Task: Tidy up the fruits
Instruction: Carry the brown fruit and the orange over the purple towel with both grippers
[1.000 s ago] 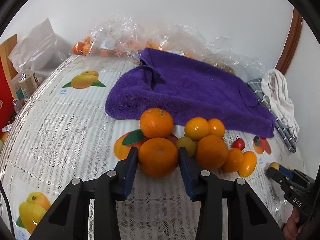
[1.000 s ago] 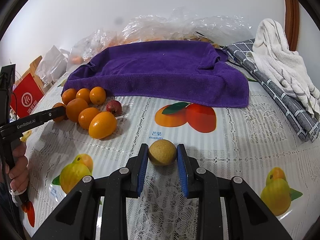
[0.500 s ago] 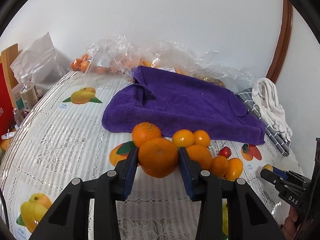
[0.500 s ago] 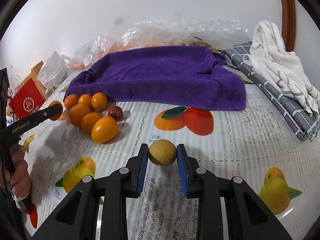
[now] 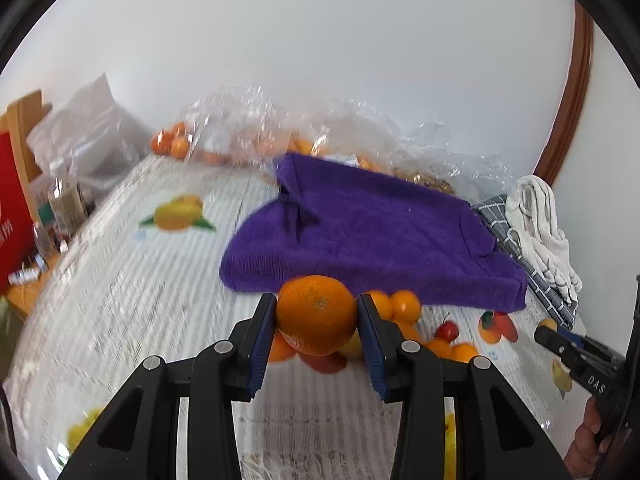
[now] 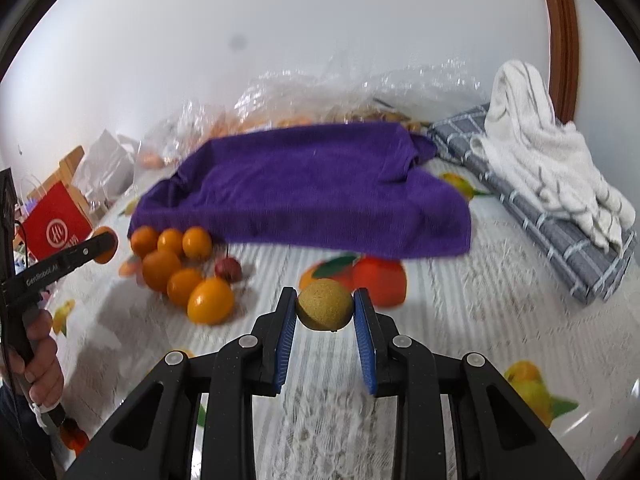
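- Your left gripper [image 5: 317, 316] is clamped on a big orange [image 5: 316, 312], lower centre of the left view, held up clear of the fruit pile [image 5: 404, 320]. Likely lifted so it can be sorted apart from the rest.
- Your right gripper [image 6: 325, 310] pinches a small yellow-brown fruit [image 6: 324, 309], centre of the right view, above the tablecloth [image 6: 460, 320].
- The pile [image 6: 180, 268] sits at centre left there: oranges plus one red fruit [image 6: 228, 269], just beside the purple towel [image 6: 312, 192].
- Containers: clear plastic bags [image 5: 248, 132] at upper centre, more orange fruit inside; count unclear.
- No bowl or tray visible, so the drop spot is a guess.
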{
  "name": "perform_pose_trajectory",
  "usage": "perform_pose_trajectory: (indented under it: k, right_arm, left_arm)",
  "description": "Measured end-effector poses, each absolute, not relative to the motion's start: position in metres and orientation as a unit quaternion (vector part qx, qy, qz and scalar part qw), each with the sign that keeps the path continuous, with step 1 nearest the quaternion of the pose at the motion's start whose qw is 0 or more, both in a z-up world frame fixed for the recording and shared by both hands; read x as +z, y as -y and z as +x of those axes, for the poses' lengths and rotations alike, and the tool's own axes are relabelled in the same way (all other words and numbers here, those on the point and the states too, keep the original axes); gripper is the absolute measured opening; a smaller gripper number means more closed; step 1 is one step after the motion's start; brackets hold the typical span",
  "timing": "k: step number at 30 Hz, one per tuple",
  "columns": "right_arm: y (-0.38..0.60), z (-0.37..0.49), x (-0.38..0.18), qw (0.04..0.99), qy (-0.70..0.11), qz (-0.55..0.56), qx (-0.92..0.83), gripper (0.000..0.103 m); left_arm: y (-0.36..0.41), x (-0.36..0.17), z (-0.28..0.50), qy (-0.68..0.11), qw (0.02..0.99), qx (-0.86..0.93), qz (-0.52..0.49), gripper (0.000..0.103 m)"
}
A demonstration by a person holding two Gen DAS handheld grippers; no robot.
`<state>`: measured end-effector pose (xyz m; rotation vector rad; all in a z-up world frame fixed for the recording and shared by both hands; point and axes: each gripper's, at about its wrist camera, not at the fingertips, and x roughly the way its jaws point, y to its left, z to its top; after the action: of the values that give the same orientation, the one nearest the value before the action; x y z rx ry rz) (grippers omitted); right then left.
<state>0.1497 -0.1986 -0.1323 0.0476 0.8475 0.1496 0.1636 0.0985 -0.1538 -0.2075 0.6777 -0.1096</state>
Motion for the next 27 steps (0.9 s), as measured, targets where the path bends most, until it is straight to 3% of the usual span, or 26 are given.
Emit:
perform_pose_trajectory:
  k: [16,27]
  right_arm:
    - [0.205,0.25,-0.076,0.93,-0.36,0.02,0.066,0.029]
    - [0.192,0.308,-0.092,0.927,-0.369,0.023,0.07,0.029]
  left_arm:
    - [-0.084,-0.076,0.242,-0.293,0.952,-0.055,-0.073,0.039]
    - [-0.067,-0.096,0.299,-0.322,0.942,-0.055,-0.078,0.039]
